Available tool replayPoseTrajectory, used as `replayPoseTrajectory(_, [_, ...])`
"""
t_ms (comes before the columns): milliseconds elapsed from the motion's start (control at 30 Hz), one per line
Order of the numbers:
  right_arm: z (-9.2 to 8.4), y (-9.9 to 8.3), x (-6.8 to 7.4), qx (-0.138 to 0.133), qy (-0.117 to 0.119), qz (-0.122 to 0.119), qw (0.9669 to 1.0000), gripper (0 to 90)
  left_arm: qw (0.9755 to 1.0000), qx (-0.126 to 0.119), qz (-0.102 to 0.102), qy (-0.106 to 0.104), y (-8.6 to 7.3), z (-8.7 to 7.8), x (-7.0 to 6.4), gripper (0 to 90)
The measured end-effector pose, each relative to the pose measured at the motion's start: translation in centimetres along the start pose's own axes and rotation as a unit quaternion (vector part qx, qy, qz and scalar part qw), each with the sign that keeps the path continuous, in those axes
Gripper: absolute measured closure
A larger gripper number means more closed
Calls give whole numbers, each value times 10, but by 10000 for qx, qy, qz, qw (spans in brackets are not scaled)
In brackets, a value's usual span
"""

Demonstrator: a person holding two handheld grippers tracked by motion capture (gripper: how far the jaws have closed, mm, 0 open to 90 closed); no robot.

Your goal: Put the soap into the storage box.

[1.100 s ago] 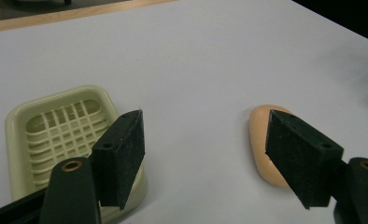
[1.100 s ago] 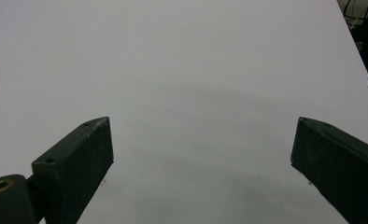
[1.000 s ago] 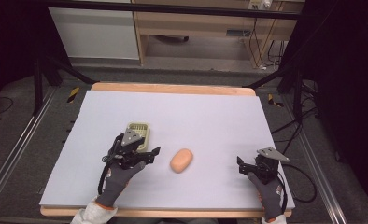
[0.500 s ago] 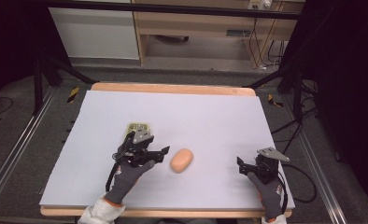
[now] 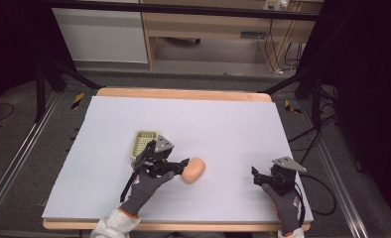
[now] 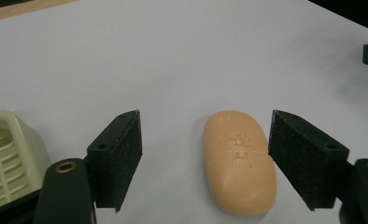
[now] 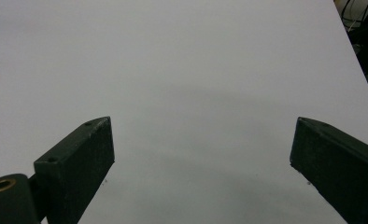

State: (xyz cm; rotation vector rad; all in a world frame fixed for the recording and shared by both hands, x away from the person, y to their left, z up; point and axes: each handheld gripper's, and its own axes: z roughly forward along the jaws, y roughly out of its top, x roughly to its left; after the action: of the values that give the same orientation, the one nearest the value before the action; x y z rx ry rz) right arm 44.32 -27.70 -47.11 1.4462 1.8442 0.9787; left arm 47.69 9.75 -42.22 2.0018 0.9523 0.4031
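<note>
The left gripper (image 5: 181, 166) is right at the soap (image 5: 193, 170), jaws spread wide and the bar lying between them on the white table cover (image 5: 223, 124). From the left gripper view the picture is sharper: the peach-coloured soap (image 6: 240, 161) sits flat on the sheet, long side running away from the camera, pressed up against the right-hand jaw while a clear strip of white shows between it and the left-hand jaw. So the claw is open around the bar, not clamped on it. A faint stamped mark shows on the top face of the soap, too soft to read.

Just beside that gripper, on its far-left side, stands the pale green soap dish (image 5: 145, 144), a small slatted tray. In the left gripper view its corner (image 6: 9, 158) peeks in at the lower left, close to the left-hand jaw; whether they touch I cannot tell.

Over on the other side, the right gripper (image 5: 263, 177) hangs low near the front right part of the table, well apart from the soap. Its own view shows both black jaws parted wide with bare white sheet (image 7: 196, 93) between them, holding nothing.

The person's gloved hands (image 5: 146, 186) grip both tools from the near edge.
</note>
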Motion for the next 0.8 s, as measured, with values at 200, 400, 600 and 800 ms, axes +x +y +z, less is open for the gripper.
replayPoseTrajectory(200, [-1, 0, 1, -38, -50, -31, 10000, 71, 9999, 93, 88, -29, 1, 7, -6, 248])
replayPoseTrajectory(400, [-1, 0, 1, -35, -69, -43, 10000, 78, 9998, 160, 132, -64, 2, 12, -9, 247])
replayPoseTrajectory(600, [-1, 0, 1, -23, -52, -36, 10000, 80, 9994, 267, 222, -88, 1, 17, -13, 242])
replayPoseTrajectory(800, [0, 0, 1, 5, -23, -32, 10000, 80, 9990, 360, 241, -121, -1, 22, -17, 240])
